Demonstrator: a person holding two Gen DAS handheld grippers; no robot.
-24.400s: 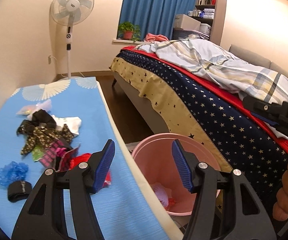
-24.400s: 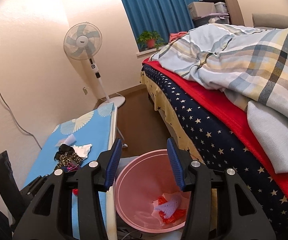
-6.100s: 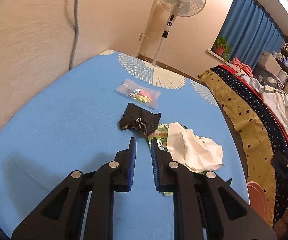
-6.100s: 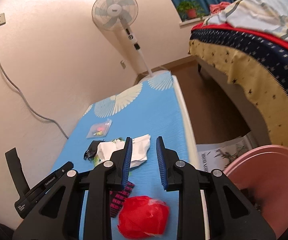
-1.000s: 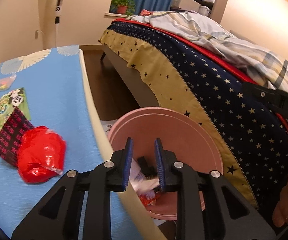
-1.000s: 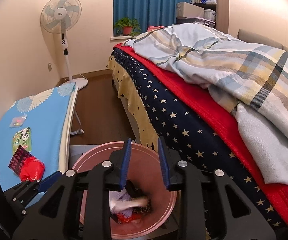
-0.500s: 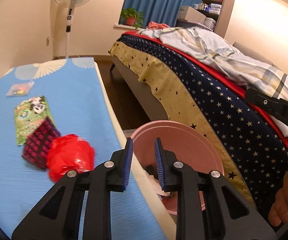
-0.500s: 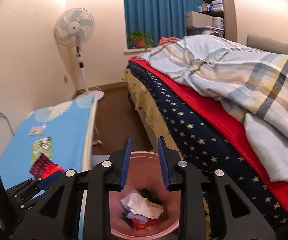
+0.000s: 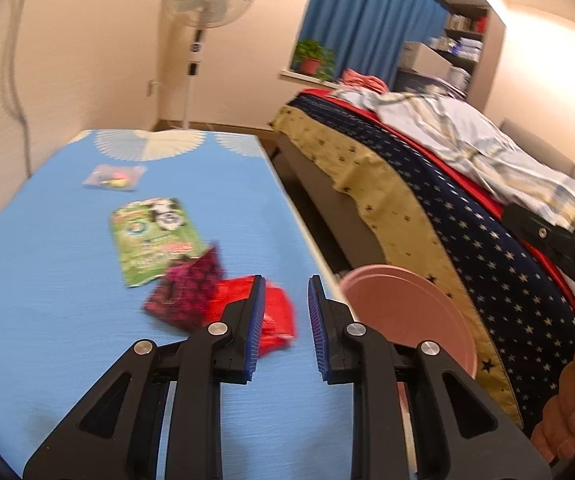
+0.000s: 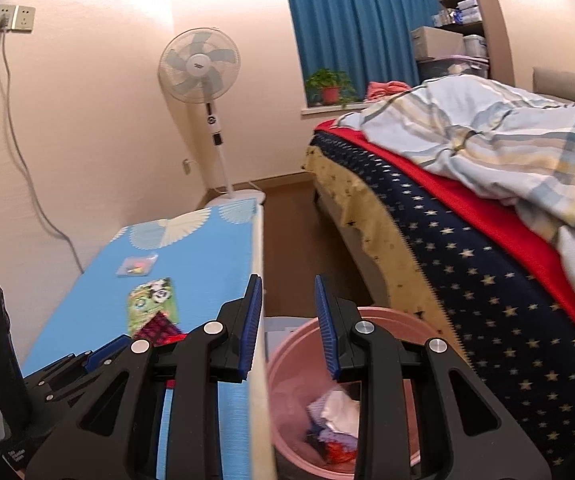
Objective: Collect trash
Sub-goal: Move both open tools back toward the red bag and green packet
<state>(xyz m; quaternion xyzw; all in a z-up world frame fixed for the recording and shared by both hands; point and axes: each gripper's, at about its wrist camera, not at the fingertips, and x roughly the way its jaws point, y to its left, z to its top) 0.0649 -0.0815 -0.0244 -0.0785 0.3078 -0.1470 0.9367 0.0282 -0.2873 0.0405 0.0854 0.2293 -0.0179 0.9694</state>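
Left gripper [image 9: 283,326] is empty, jaws a narrow gap apart, aimed at the crumpled red wrapper [image 9: 275,314] near the tabletop's [image 9: 47,320] right edge. It should spread wider, straddle the wrapper and avoid the checked packet [image 9: 185,292] touching its left side. Right gripper [image 10: 288,324], likewise narrowly parted and empty, hangs over the pink bin [image 10: 287,360] just off that edge.

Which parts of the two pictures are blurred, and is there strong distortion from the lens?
Left wrist view: the red bag and checked packet are smeared by motion, while the left tongs are sharp. Right wrist view: mostly sharp, slight blur on the green packet. Both views bend straight lines and have dark corners.
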